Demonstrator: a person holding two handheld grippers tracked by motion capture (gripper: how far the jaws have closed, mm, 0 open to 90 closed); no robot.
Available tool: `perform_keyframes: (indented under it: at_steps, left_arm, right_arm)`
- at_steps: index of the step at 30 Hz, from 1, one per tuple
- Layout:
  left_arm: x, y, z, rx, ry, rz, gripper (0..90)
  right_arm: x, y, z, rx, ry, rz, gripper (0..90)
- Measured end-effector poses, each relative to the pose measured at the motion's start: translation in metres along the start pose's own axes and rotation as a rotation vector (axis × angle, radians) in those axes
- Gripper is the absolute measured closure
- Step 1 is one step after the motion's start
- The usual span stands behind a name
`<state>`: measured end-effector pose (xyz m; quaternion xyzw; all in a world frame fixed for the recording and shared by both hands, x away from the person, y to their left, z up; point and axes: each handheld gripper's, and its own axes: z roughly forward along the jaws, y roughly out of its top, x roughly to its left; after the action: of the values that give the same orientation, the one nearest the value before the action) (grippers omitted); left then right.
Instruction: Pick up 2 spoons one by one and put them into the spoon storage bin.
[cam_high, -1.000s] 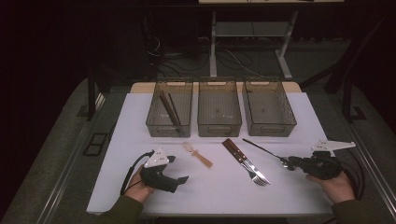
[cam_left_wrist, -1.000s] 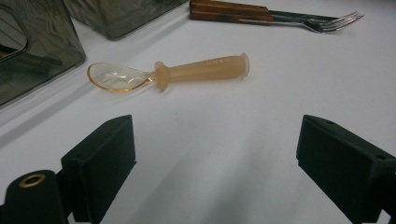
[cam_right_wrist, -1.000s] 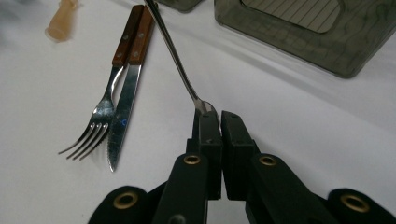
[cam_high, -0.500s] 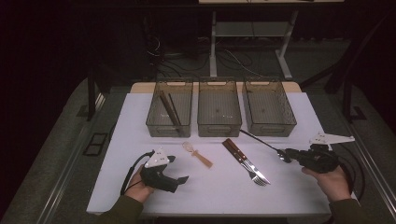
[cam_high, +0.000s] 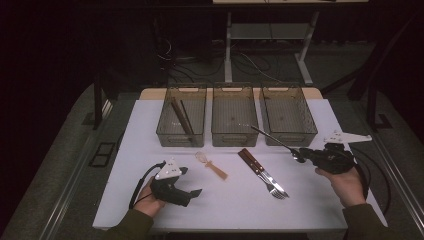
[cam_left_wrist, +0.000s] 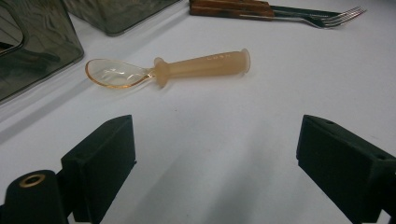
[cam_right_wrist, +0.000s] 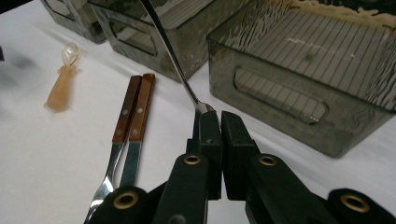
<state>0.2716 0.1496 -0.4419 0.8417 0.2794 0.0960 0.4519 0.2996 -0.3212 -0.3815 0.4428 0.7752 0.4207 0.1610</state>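
right gripper lifts a slim metal utensil off the table; left gripper waits wide open by the spoon.

the right gripper has its black jaws pinched tight on one end of a long thin silver metal utensil, whose handle slants up and away toward the front of the right-hand smoked clear plastic bin, clear of the white tabletop. the left gripper rests low on the table near the front edge, jaws spread wide with nothing between them, and just ahead of it lies a small translucent orange plastic spoon. between the two grippers lie two wooden-handled forks side by side. the left-hand bin holds dark sticks; i cannot tell what they are.
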Motion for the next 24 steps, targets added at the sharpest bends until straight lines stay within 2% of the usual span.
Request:
perform_keyframes:
  at_steps: [24]
  left_arm:
    - [0.000, 0.000, 0.000, -0.003, -0.002, 0.003, 10.4]
  right_arm:
    - [0.020, 0.049, 0.038, -0.051, -0.005, -0.014, 87.9]
